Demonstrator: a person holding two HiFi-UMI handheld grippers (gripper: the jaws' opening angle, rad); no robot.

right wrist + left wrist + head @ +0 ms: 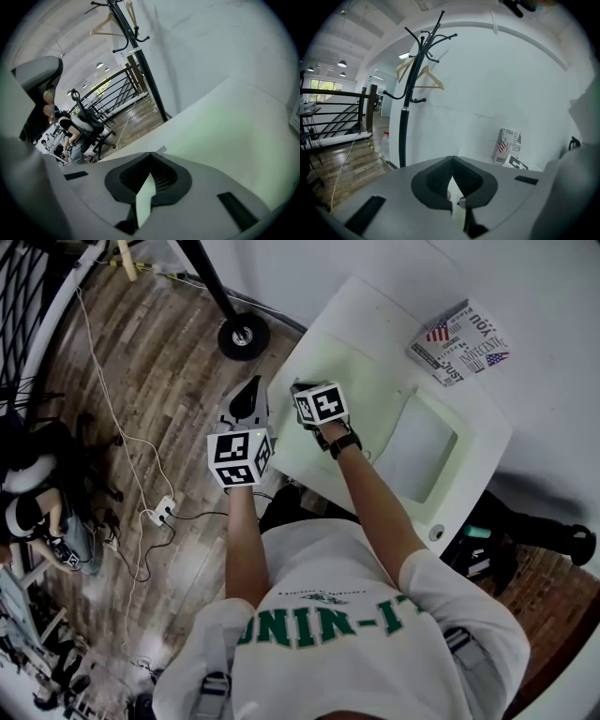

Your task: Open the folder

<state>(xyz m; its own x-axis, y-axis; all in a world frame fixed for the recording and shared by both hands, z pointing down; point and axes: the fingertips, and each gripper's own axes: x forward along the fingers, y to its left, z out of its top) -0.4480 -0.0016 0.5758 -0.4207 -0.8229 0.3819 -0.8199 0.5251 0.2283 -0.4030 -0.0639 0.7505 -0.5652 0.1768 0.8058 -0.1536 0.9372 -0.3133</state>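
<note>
A pale, green-tinted folder (375, 395) lies flat and closed on the white table (487, 432). In the right gripper view it fills the space ahead as a pale surface (220, 126). My right gripper (302, 390) hangs over the folder's near-left corner, tilted downward, its jaws (151, 154) shut with nothing between them. My left gripper (251, 397) is just left of the table's edge, over the wooden floor. Its jaws (452, 159) meet at the tips and hold nothing. A small grey tab (161, 150) shows at the folder's edge beyond the right jaws.
A printed cardboard box (459, 341) with flag pictures stands at the table's far side, also seen as the box (507, 145). A black coat stand's base (243, 337) is on the floor near the table, its pole (404, 122) ahead. Cables and a power strip (161, 512) lie left.
</note>
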